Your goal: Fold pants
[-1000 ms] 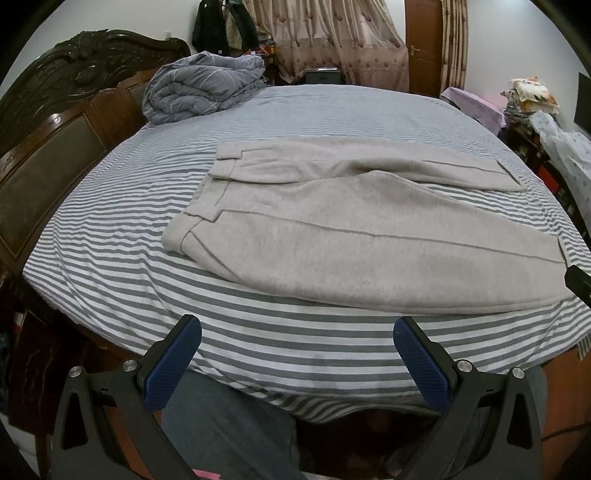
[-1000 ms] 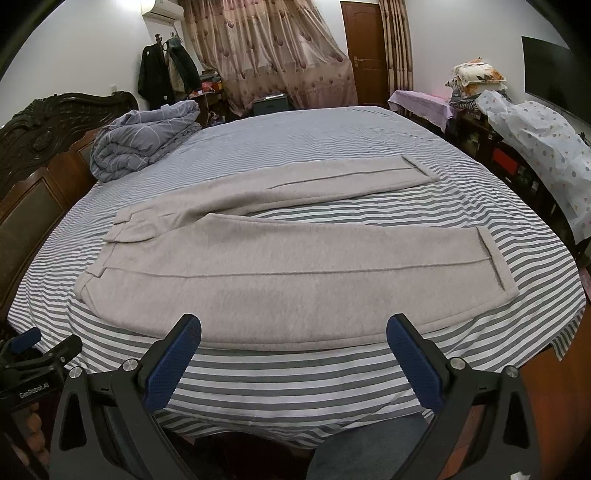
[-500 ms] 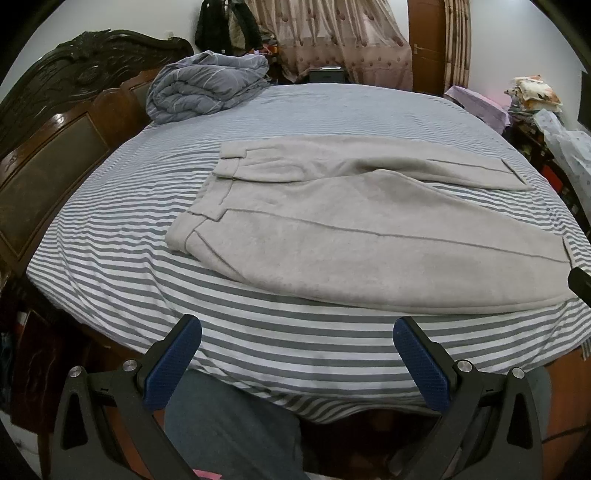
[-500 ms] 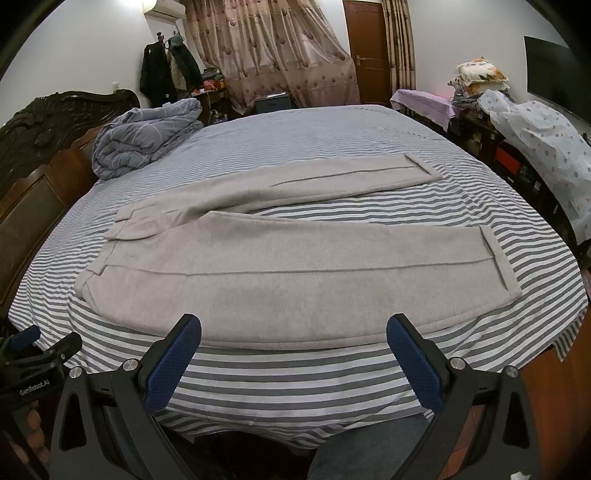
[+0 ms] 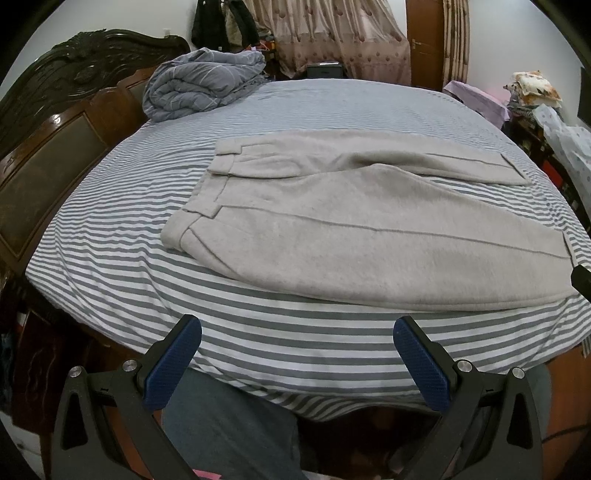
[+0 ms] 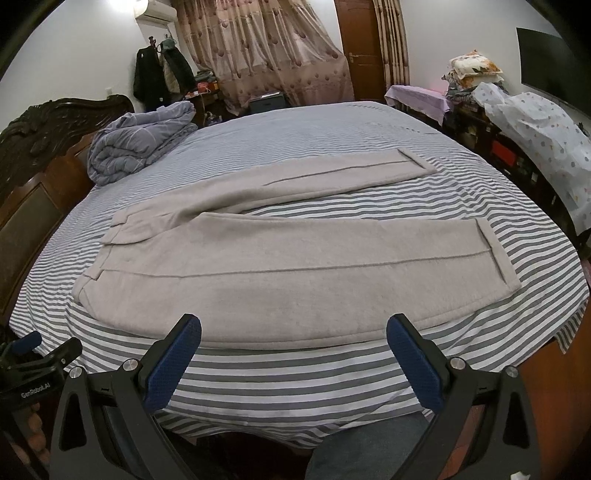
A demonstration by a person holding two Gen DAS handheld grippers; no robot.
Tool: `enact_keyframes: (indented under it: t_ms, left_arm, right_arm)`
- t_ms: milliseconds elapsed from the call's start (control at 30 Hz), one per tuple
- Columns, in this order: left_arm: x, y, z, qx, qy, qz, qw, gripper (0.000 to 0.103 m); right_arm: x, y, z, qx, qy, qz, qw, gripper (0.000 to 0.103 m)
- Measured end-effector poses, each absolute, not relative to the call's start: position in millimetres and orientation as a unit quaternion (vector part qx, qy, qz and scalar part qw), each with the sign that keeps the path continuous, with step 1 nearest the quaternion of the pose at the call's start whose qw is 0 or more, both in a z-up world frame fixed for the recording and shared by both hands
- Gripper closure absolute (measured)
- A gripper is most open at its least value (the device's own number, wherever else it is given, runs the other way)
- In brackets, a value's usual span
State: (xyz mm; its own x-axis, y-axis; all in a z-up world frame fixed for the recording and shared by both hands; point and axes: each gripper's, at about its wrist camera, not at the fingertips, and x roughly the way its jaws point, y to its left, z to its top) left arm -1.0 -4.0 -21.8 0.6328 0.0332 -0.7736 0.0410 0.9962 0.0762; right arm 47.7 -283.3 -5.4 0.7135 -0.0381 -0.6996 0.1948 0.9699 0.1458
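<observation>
My left gripper (image 5: 297, 363) and right gripper (image 6: 293, 362) hang spread wide, empty; the pants (image 6: 295, 280) lie crosswise ahead — waistband toward my left, cuffs toward my right.

Light grey woollen pants (image 6: 280, 273) flat on striped bedsheet (image 6: 295, 384) before me, waistband left, legs right; rolled grey-blue quilt (image 6: 140, 140) behind, by carved wooden headboard (image 5: 55, 122).

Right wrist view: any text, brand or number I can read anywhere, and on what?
"GenRoboLAI", or close to it: white print on the black body of the left gripper, low at the left edge; the last letters are unclear.
Nothing else reads: pants, striped sheet and air conditioner show no legible print.
</observation>
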Motion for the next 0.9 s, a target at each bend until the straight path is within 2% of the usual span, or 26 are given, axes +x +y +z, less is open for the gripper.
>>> enact_keyframes:
  t_ms: [900]
  left_arm:
    - [28, 3, -27, 0.026, 0.434, -0.017, 0.9, 0.0]
  right_arm:
    - [61, -295, -11, 0.125, 0.377, -0.049, 0.916, 0.003]
